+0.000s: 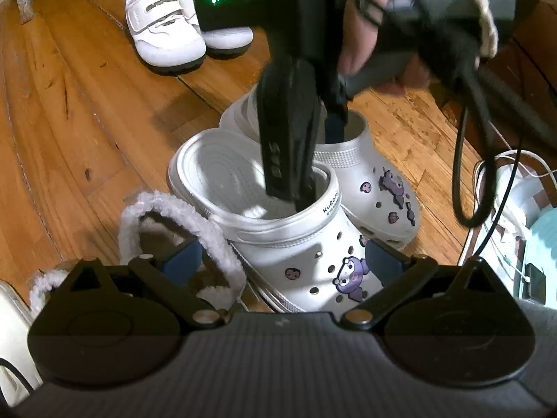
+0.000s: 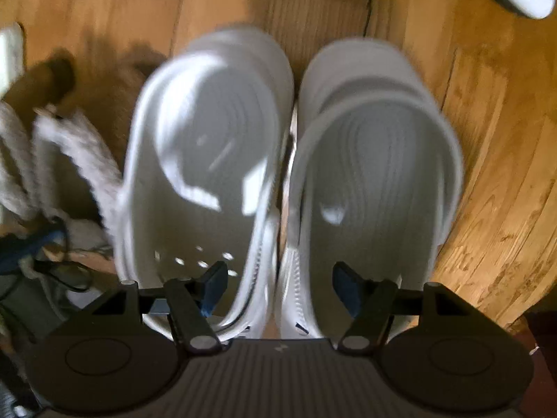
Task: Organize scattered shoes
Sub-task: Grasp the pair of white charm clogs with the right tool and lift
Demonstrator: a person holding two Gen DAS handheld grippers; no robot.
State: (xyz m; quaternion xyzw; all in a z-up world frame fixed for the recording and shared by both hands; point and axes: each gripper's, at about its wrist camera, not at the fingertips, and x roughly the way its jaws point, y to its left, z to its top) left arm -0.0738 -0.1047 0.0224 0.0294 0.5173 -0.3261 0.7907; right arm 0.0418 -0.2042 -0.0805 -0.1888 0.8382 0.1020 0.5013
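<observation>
My right gripper (image 2: pixel 278 289) is open, one finger (image 2: pixel 214 277) down inside each of the two white clogs (image 1: pixel 278 209), so both inner walls sit between the fingers. The clogs stand side by side on the wood floor (image 1: pixel 87 122), touching, right under this tool. My left gripper (image 1: pixel 283 261) is open too and holds nothing; it hangs just in front of the clog toes. If I squeeze and lift, one clog could slip out, because the smooth walls may slide on the pads. The fluffy slipper (image 1: pixel 181 230) leans on the clog to my right tool's left side, so it could get dragged along. The white sneakers (image 1: pixel 174 24) sit paired far ahead of my left tool, safe from bumps.
</observation>
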